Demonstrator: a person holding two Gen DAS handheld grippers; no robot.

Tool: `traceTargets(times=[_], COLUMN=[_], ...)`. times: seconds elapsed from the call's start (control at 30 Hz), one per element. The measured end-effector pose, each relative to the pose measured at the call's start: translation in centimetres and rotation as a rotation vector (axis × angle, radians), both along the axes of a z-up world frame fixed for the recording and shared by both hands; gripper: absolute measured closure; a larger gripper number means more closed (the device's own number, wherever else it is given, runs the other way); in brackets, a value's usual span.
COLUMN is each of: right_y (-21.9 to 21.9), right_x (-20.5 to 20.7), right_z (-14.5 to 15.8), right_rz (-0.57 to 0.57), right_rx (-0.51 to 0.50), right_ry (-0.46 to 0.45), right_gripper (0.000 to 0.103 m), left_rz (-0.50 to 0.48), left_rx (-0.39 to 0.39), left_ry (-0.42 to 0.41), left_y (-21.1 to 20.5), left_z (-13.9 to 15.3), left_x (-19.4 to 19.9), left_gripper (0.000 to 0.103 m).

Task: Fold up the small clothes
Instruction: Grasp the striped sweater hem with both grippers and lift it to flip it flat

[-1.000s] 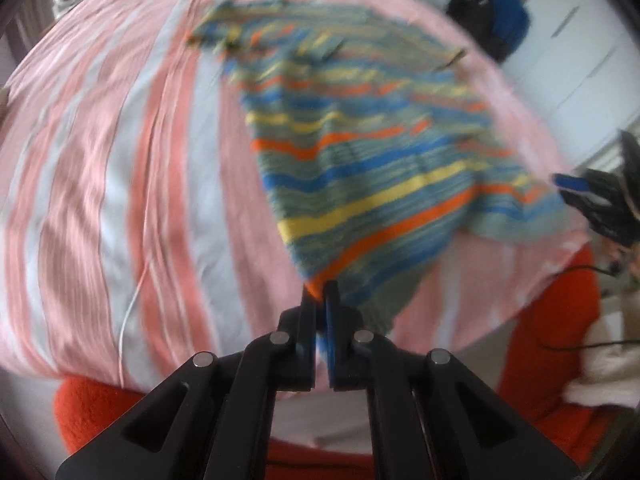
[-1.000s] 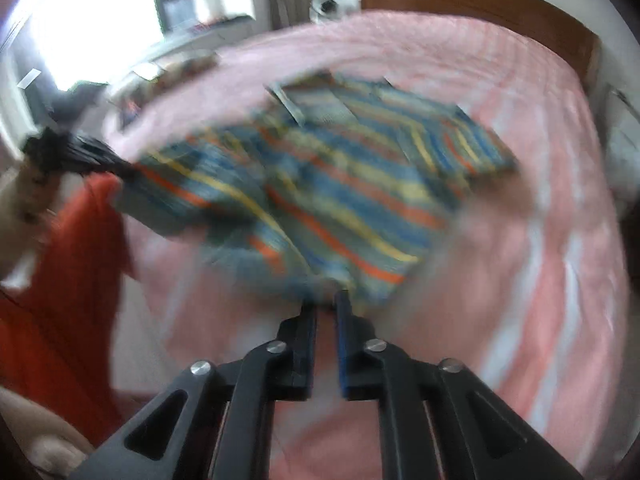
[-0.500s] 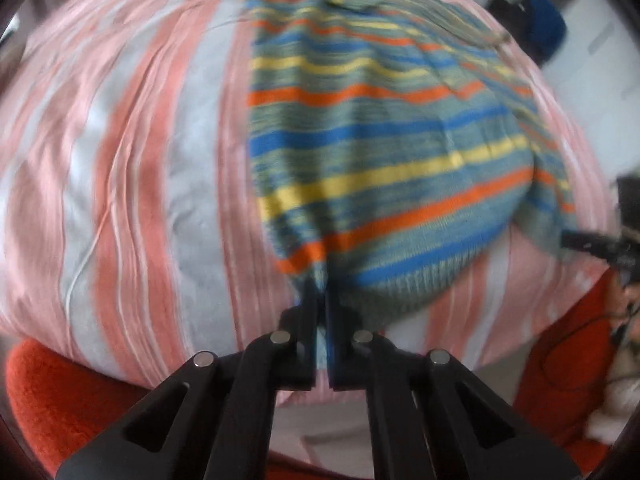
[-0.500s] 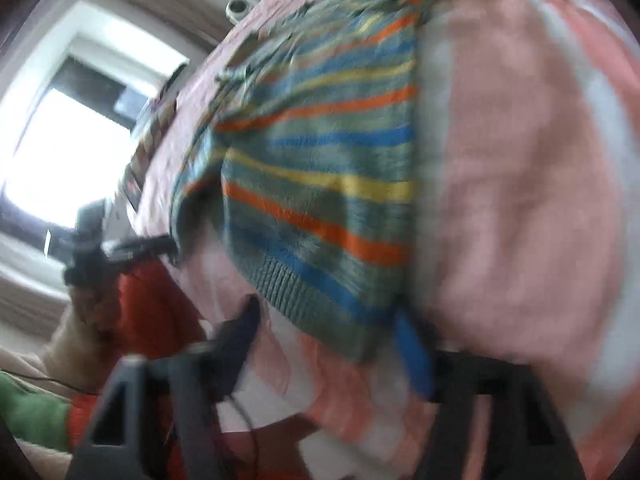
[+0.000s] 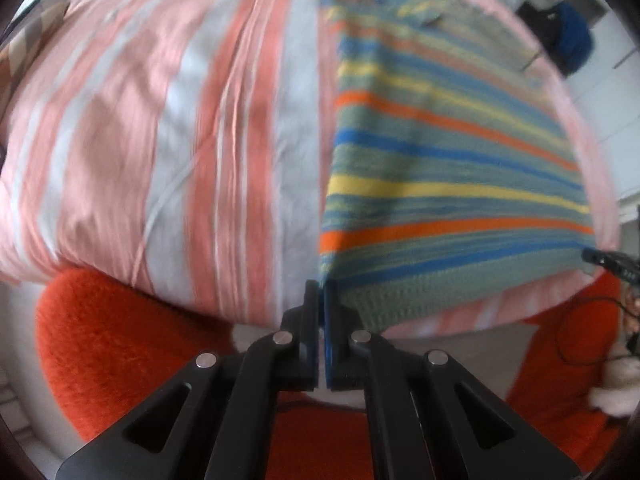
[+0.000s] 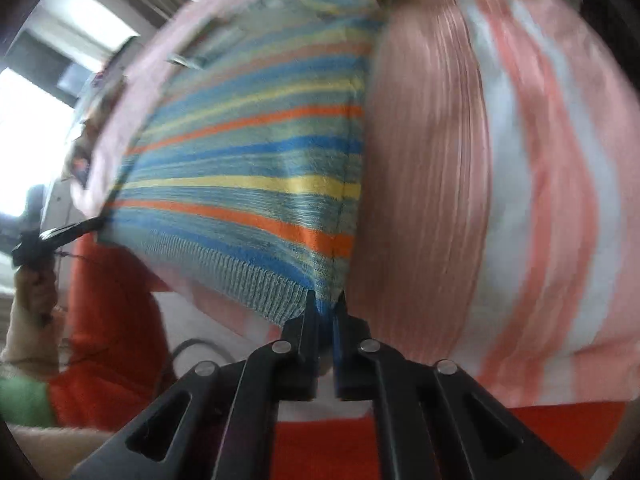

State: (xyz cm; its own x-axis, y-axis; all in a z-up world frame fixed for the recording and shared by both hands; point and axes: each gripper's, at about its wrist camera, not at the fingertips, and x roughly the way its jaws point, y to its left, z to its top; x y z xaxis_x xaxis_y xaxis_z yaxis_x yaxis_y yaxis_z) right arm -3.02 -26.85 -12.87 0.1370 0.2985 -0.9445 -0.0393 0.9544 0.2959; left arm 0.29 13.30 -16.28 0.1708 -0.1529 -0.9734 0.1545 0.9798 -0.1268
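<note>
Item: your left gripper (image 5: 321,286), fingers clenched on one hem corner of the striped sweater (image 5: 440,184); your right gripper (image 6: 325,300), fingers just closed, clamped on the other corner. Location: sweater spread flat on the striped bed (image 5: 160,140), hem at the near edge. Progress: nothing visibly folded yet; both corners gripped, every fold remaining, by the look of it.

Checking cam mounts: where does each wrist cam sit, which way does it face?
Left wrist: on the left gripper, aimed steeply down at the striped sweater hem on the bed; orange-clad legs below.
Right wrist: on the right gripper, aimed down at the opposite hem corner; a hand at left.
Shared: sweater, bed, each other's gripper.
</note>
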Motion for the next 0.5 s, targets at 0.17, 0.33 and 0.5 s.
traceTargets(times=[0.17, 0.33, 0.5], right_y=[-0.3, -1.1, -1.9], right_x=[0.8, 1.0, 0.5], right_z=[-2.2, -3.8, -3.5], right_rz=[-0.046, -0.07, -0.077], right_rx=[-0.01, 0.025, 0.052], right_ry=[0.027, 0.033, 0.034], right_gripper=[0.099, 0.099, 0.095], left_rz=[0.007, -0.001, -0.025], left_rx=[0.077, 0.161, 0.189], left_ry=[0.015, -0.025, -0.052], left_y=[-1.0, -2.9, -4.1], left_z=[-2.4, -3.1, -1.4], left_x=[1.0, 1.2, -0.2], left_gripper=[0.103, 0.103, 0.092])
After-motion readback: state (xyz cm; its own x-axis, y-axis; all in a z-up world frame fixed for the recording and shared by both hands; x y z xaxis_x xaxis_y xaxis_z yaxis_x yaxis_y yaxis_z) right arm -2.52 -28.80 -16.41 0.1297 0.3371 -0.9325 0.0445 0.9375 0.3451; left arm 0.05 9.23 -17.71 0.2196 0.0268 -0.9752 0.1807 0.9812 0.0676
